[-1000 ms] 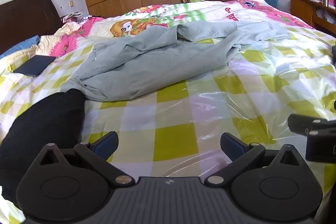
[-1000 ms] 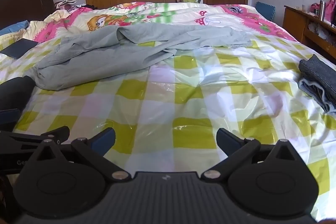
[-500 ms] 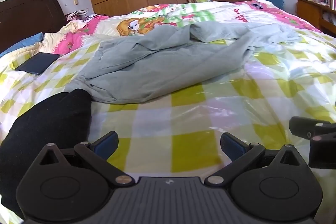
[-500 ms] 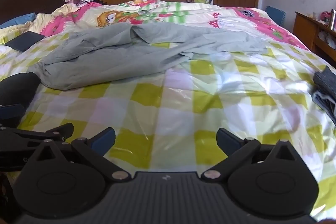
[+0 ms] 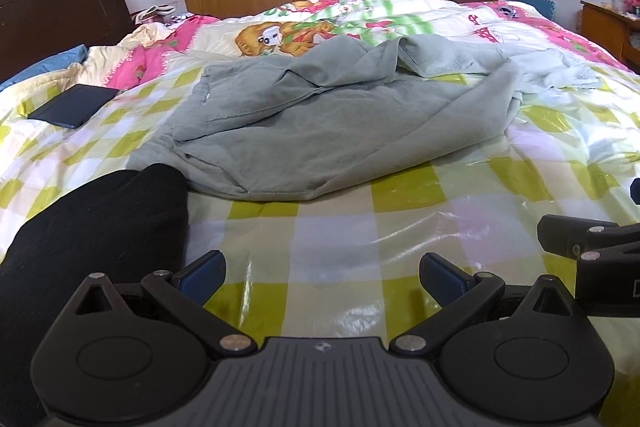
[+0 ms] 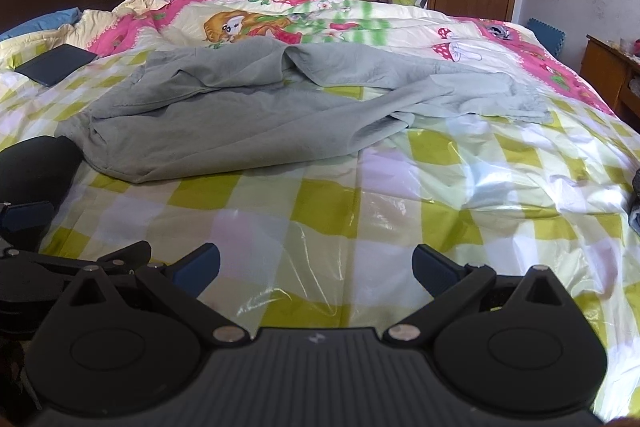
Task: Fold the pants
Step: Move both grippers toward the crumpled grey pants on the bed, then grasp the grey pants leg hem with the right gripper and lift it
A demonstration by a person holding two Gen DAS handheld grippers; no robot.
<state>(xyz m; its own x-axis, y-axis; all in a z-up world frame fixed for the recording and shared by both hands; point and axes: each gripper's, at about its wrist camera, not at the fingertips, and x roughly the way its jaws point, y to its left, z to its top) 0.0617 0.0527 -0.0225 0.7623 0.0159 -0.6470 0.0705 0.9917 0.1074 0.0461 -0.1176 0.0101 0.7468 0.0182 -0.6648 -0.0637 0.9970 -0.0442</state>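
The pants (image 5: 320,131) lay unfolded across the middle of the bed, waist end to the left and legs running right, the far leg doubled over and the near leg rumpled toward its cuff. The fabric appeared to be soft grey-green knit, thick enough to hold deep creases, with a rolled near hem. They rested on a sheet (image 5: 400,227) of glossy clear plastic over yellow-and-white check, wrinkled and reflective. Beyond lay a pink and cream cartoon-print quilt (image 5: 340,23). A black garment (image 5: 100,227) sat just beside the waist end, at the near left, and a flat dark rectangular case (image 5: 74,105) lay further left, well apart. The left gripper (image 5: 320,275) was released, jaws spread wide and holding nothing, above bare sheet near the pants but short of them. The right gripper (image 6: 316,267) was likewise spread and empty, beside the left one. No fold had yet been made. Risks were judged as follows: the slick plastic may let the pants slide instead of folding, or a pinch may catch plastic along with the cloth; the overlapped far leg may drag with a single-layer grasp and twist the garment; a left grasp at the waist could snag the adjoining black garment.
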